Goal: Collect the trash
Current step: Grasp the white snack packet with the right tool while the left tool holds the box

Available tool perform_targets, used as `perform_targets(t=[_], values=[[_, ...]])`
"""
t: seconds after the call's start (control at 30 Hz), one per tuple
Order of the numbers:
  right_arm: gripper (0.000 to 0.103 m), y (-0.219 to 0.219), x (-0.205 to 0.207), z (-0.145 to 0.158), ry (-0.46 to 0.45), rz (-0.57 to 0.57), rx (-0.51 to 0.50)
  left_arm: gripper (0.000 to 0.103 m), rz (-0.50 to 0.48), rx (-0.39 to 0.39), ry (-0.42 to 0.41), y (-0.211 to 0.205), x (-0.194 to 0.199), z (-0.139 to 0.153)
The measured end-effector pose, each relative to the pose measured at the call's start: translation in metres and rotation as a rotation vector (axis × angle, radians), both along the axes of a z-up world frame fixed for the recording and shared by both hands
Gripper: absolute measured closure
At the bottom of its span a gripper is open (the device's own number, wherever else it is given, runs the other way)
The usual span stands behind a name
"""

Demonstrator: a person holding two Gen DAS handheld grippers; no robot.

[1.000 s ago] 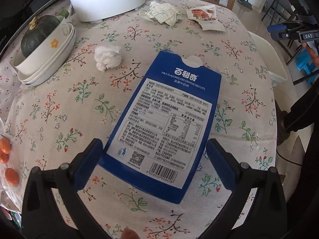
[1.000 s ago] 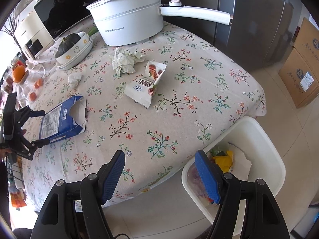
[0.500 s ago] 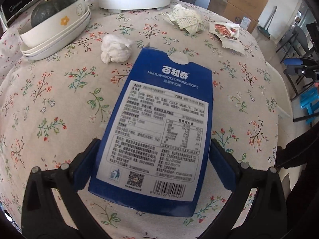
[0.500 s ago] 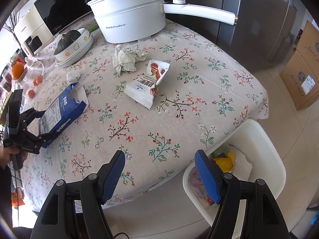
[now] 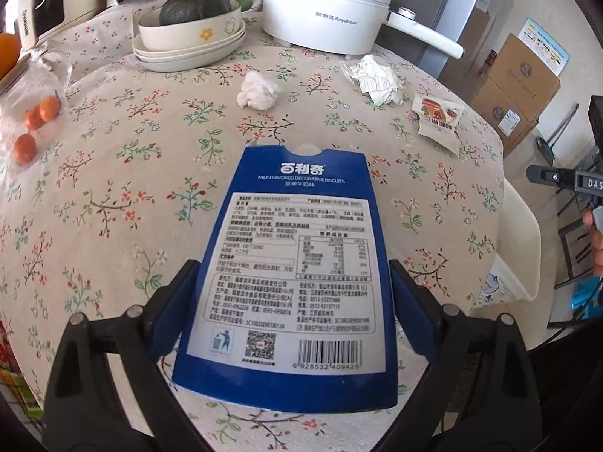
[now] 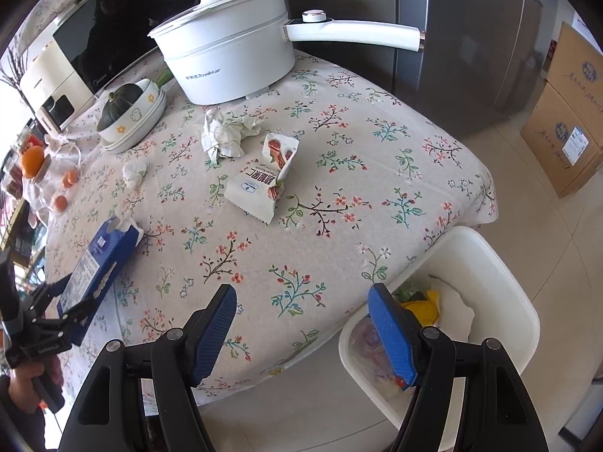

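Left wrist view: the left tool (image 5: 292,290) has its blue pads either side of the flat blue biscuit box (image 5: 297,271), printed label up, and the jaws are closing on it, pads right at the box's long edges. The box sits over the flowered cloth of the bench (image 5: 113,207). Further back lie a white crumpled tissue ball (image 5: 258,90), a crumpled sheet of white paper (image 5: 375,79) and a torn white snack wrapper (image 5: 439,120). A white electric pot (image 5: 328,11) and a stack of cream dishes holding a dark green squash (image 5: 190,37) stand at the far edge.

Right wrist view: the right tool (image 6: 301,335) hangs released, nothing between its pads, above the bench edge and the white plastic bin (image 6: 501,293) on the floor, which holds yellow and white scraps. Far left, the blue box is gripped by the other tool, tilted, its near end up off the cloth. The snack wrapper sits mid-bench, paper and tissue behind it
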State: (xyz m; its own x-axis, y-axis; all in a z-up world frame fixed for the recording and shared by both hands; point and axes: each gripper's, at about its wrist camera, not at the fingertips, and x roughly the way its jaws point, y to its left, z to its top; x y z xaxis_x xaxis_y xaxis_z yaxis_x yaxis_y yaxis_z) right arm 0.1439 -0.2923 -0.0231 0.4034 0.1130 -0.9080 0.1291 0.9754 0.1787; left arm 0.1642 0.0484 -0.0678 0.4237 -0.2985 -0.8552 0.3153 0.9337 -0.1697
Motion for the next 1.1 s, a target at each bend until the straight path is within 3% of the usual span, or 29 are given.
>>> perform_targets(t=[0.2,0.3,0.4,0.57,0.77,0.93,1.1], values=[[0.03,0.004,0.028,-0.014,-0.027,-0.024,0.02,0.009,0.108,-0.132,0.004,0.008,-0.019,0.024],[0.038,0.007,0.048,-0.028,-0.065,-0.013,0.087,0.009,0.151,-0.135,-0.037,0.008,-0.027,0.026],[0.046,0.01,0.062,-0.041,-0.065,-0.013,0.102,0.01,0.197,-0.165,-0.021,0.016,-0.028,0.023],[0.057,0.011,0.082,-0.052,-0.076,-0.02,0.119,0.01,0.262,-0.221,-0.064,0.031,-0.028,0.033],[0.062,0.004,0.1,-0.063,-0.086,-0.093,0.161,0.01,0.257,-0.201,-0.097,0.03,-0.026,0.04],[0.086,0.0,0.109,-0.071,-0.092,-0.105,0.24,0.01,0.244,-0.197,-0.097,0.029,-0.028,0.04],[0.091,0.003,0.1,-0.058,-0.099,-0.085,0.221,0.01,0.249,-0.193,-0.104,0.032,-0.033,0.042]])
